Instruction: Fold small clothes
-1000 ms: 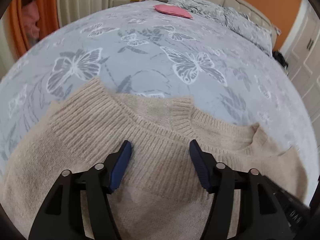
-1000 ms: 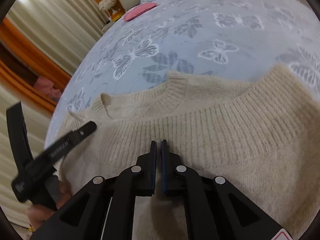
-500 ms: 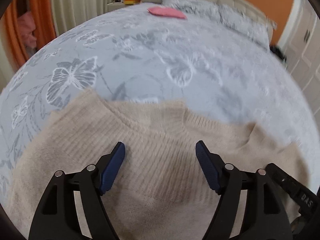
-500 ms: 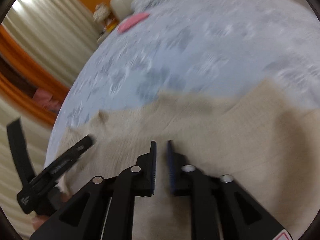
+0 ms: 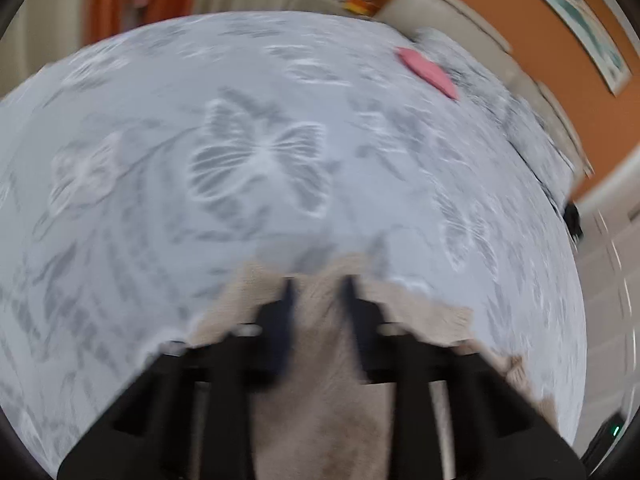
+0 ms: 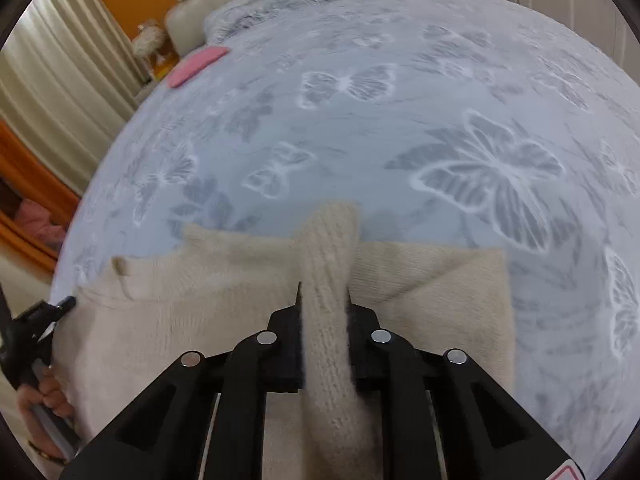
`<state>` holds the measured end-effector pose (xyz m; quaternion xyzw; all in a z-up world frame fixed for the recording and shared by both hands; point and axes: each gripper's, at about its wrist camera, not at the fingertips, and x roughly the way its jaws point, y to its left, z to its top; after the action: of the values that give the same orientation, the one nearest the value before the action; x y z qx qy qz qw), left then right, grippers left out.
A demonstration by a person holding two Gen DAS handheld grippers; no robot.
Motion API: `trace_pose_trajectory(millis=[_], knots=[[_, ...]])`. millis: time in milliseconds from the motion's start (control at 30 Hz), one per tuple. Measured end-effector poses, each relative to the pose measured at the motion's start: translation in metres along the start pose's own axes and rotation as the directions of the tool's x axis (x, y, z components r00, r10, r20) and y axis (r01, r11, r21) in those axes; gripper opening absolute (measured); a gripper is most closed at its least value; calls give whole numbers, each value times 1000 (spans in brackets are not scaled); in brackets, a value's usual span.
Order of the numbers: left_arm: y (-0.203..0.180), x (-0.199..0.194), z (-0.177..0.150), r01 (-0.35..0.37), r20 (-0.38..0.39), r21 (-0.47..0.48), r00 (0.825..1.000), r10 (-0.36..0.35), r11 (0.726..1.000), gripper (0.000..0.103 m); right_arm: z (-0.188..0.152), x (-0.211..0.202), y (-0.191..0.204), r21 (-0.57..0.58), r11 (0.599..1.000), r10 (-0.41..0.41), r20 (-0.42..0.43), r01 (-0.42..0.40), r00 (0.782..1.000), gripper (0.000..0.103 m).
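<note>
Scene: beige ribbed knit sweater (image 6: 200, 320) lies on the grey butterfly-print bed (image 6: 400, 120), where we fold it.
Left tongs (image 5: 318, 292): a second ago we held them wide above the knit; now they have clamped a bunched edge.
Right tongs (image 6: 323, 300): earlier shut and empty; now closing on a raised ridge of knit.
Meaning: we judge both edges gripped, so the fold can begin.
Background: flat pink item (image 6: 198, 66) near the pillows.
</note>
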<state>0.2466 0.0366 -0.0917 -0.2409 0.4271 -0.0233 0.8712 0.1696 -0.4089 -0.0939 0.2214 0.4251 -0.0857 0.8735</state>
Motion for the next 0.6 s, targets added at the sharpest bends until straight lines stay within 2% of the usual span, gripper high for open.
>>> trace_pose_trajectory(millis=[67,100,167,200,233,300,333,367,433,467,500,567,600], knots=[[-7,-15,2,52,73,9,996,-52,999,10,4,-24,6,6,997,70,107,-71,992,11],[-10,-23,3,69,109,16,992,-70,998,10,8,-43,10,-7,995,96,186,-96,978,11],[-12,-41,9,82,208,30,974,-87,996,10,14,-62,9,-1,992,119,262,-123,958,11],[-11,-42,11,74,224,24,971,-77,997,10,15,-60,3,19,994,100,274,-109,957,11],[-7,-37,14,55,221,11,974,-56,998,11,15,-49,-4,42,996,71,242,-83,968,12],[3,-13,14,26,144,-12,989,-24,1000,15,7,-2,-23,98,995,6,52,-11,999,14],[7,-3,12,-14,106,-31,994,17,999,13,3,9,-29,124,992,-16,0,15,1000,14],[10,2,10,-36,81,-59,996,40,998,11,2,8,-30,140,990,-6,12,4,1000,15],[11,-10,10,24,102,-114,995,-12,993,17,10,-19,-19,111,994,1,103,-12,995,22],[7,-21,9,66,134,-106,990,-52,992,30,11,-36,-10,89,996,1,170,-17,985,22],[0,-30,7,82,160,-80,985,-68,993,43,11,-45,-5,73,997,20,193,-35,981,22],[-12,-41,-6,89,180,-22,980,-83,996,50,3,-49,14,22,993,108,156,-113,982,22],[-20,-41,-13,98,166,10,981,-98,995,52,-3,-47,20,4,992,124,131,-126,984,22]])
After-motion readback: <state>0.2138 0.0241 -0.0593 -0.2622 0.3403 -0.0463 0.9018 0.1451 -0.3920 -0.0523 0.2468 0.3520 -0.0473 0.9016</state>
